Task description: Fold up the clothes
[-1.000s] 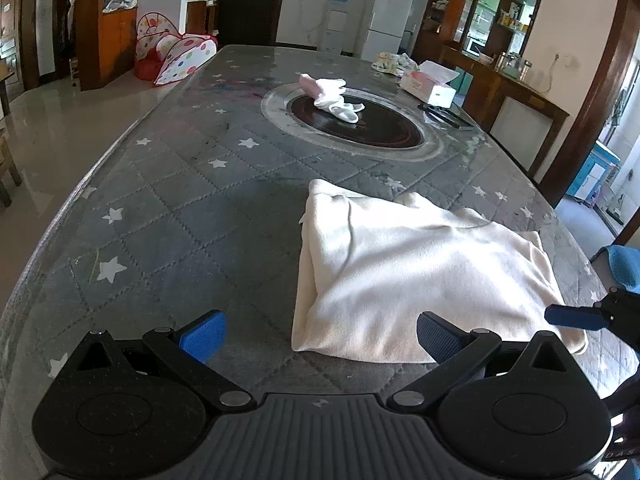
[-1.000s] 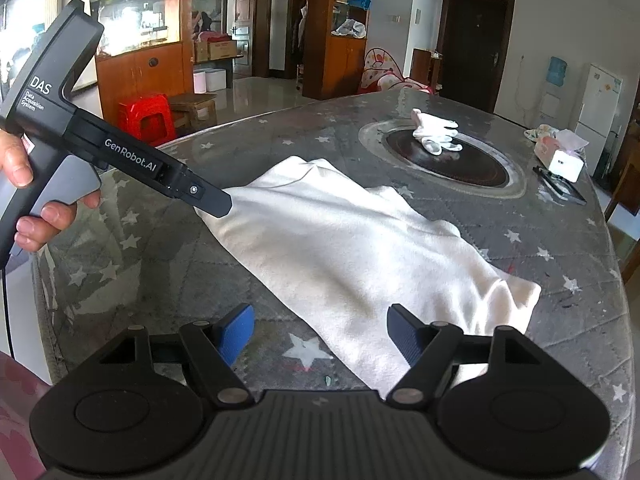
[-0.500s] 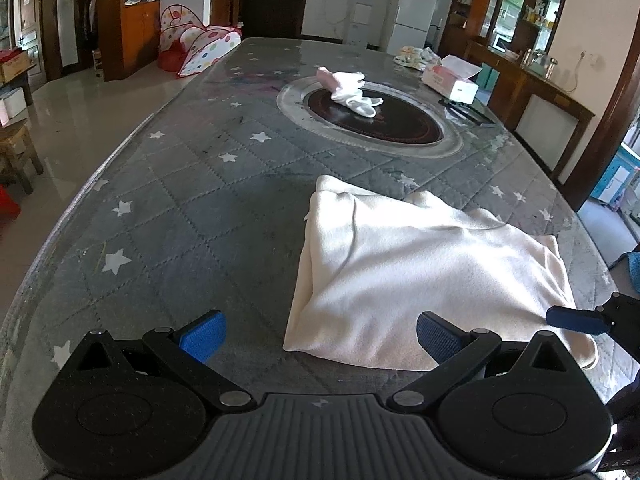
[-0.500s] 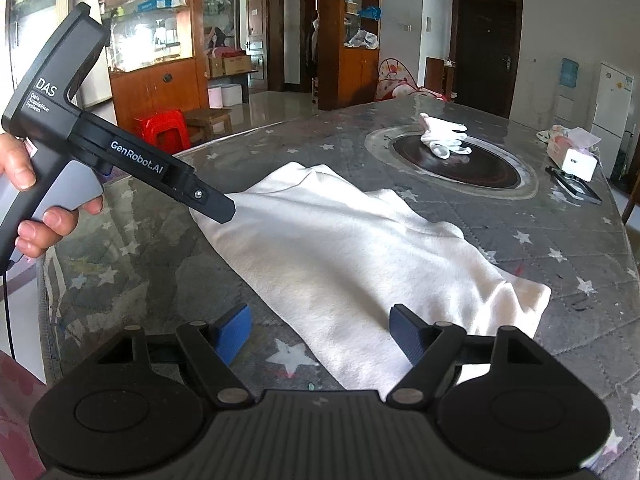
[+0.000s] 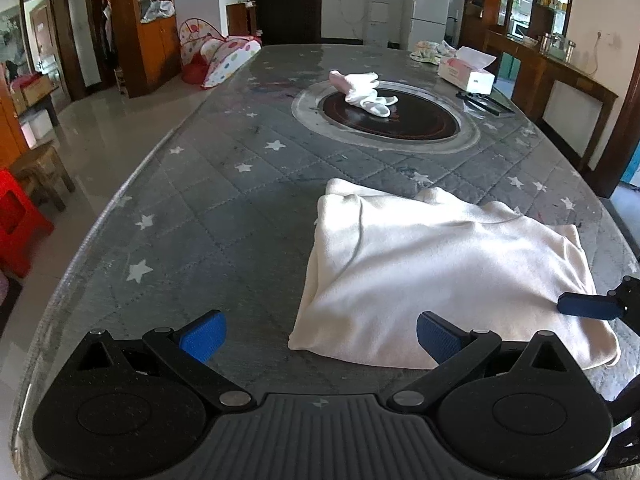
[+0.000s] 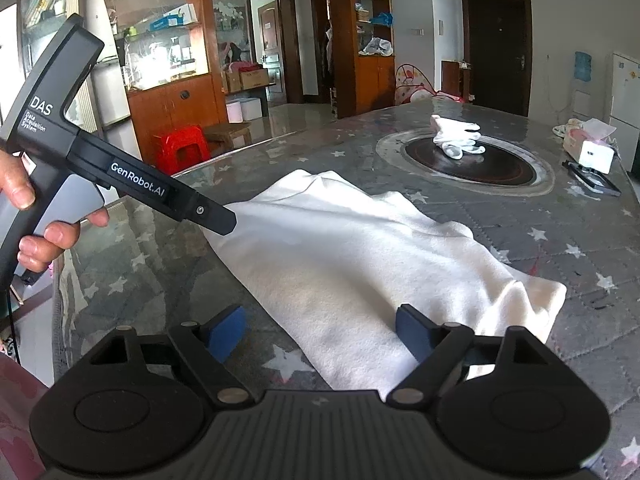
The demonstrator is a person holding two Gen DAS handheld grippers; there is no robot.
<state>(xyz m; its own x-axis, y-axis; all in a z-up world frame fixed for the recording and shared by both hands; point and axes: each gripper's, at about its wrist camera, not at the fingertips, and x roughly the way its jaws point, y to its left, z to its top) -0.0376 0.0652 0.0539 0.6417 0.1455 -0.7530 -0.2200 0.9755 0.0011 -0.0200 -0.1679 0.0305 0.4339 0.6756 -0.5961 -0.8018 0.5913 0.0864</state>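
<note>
A white garment lies folded on the grey star-patterned table cover. My left gripper hovers open just before the garment's near left corner, its blue pads touching nothing. In the right wrist view the garment stretches away from my right gripper. Its jaws are opening, with the near cloth edge lying between the pads and neither pad pressing on it. A hand holds the left gripper's black body, and one right finger shows over the garment's right end.
White gloves rest on a dark round inset mid-table. A tissue box and a flat black item sit at the far right. The table edge curves along the left, with a red stool on the floor beyond.
Both wrist views have shifted a little and tipped upward, showing more of the room. The right pads stand wider apart. The garment has not moved.
</note>
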